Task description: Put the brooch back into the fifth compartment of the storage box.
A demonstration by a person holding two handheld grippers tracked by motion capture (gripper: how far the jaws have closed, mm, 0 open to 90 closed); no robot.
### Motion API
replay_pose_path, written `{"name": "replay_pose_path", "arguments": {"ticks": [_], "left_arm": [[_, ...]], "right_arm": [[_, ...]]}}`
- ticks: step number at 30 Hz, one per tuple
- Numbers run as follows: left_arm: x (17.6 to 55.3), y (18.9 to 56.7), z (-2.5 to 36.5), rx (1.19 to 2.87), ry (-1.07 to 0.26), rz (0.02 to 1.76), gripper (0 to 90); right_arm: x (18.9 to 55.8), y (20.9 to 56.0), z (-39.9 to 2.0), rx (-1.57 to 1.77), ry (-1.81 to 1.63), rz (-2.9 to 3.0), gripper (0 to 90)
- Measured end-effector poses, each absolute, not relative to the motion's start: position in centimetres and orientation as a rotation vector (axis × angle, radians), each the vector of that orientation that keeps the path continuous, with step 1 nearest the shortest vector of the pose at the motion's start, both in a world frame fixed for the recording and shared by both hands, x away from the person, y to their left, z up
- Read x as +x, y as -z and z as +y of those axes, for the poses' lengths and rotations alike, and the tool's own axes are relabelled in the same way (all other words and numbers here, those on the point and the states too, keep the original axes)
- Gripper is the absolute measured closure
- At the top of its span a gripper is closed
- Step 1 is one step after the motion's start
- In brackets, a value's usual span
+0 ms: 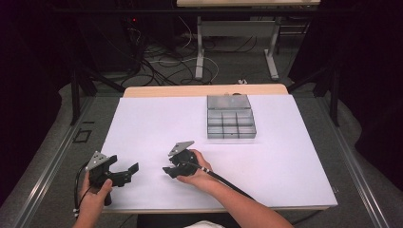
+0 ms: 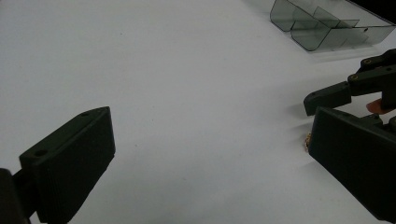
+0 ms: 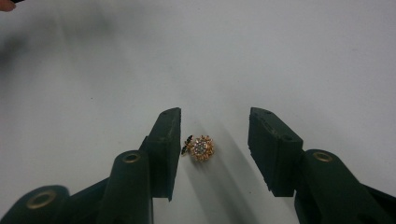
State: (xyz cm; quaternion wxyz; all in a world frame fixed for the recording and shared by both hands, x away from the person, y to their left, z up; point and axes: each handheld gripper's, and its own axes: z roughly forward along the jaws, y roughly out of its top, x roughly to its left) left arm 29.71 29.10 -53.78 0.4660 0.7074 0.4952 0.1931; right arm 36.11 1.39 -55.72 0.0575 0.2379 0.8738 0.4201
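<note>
- The right gripper (image 3: 215,135) is hovering with jaws apart around a small gold brooch (image 3: 201,148) lying on the white table (image 1: 285,156), nearest one jaw; contact unclear.
- The left gripper (image 2: 205,158) is sitting nearby, jaws spread wide, holding nothing.

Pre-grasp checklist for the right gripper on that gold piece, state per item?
1. Small gold flower-shaped piece lies between the jaws of the right gripper: ok.
2. Piece centred in the gap: not ok, it sits close to the left jaw in the right gripper view, with a wide gap on the other side.
3. Jaws pressing on the piece: not ok, not yet; whether the near jaw touches it, cannot tell.
4. Left gripper open, holding nothing, apart from the right one: ok.
5. Divided clear box open on the white table, path to it free: ok.
6. Box compartments free: cannot tell.
</note>
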Motion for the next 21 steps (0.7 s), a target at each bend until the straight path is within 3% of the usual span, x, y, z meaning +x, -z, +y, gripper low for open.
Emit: {"name": "replay_pose_path", "arguments": {"ticks": [21], "left_arm": [[29.74,53.79,29.15,1.737,-0.469,1.217,0.7]], "right_arm": [[35.68,56.27,1.98,0.645,-1.204,2.705,69.7]]}}
